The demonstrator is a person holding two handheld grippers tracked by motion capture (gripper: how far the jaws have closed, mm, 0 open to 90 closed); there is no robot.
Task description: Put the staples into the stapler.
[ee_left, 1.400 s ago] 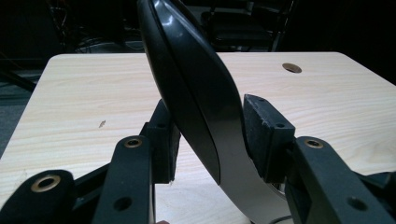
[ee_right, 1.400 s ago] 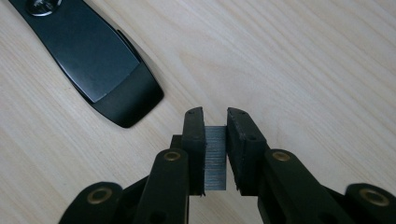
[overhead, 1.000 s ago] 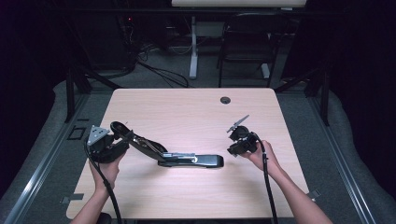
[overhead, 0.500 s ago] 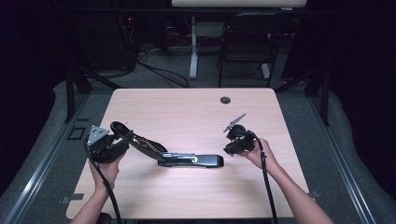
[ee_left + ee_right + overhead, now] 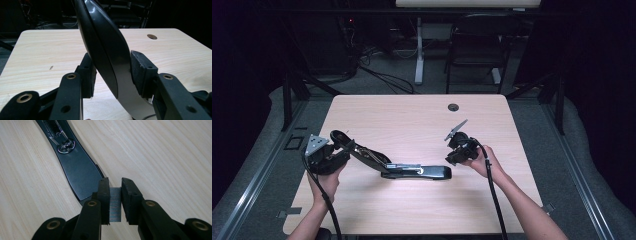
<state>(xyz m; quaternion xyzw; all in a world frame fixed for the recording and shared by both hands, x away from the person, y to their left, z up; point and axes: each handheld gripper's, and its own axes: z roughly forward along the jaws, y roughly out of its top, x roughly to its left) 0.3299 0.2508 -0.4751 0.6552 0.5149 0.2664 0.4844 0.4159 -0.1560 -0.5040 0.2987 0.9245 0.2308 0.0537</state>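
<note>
Glossy black plastic-and-metal stapler laid open near front of pale wooden table; lid raised, clamped by left gripper. Grey strip of staples pinched in right gripper, just beside stapler base.

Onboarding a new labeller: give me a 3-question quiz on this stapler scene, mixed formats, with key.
1. True or false: the left claw is shut on the raised top arm of the opened stapler.
2. What does the right claw hold between its pads? A) a pen B) a strip of staples C) nothing
3. Fill in: the stapler's base lies flat on the ____, between the two claws.

Key: 1 true; 2 B; 3 table
</note>
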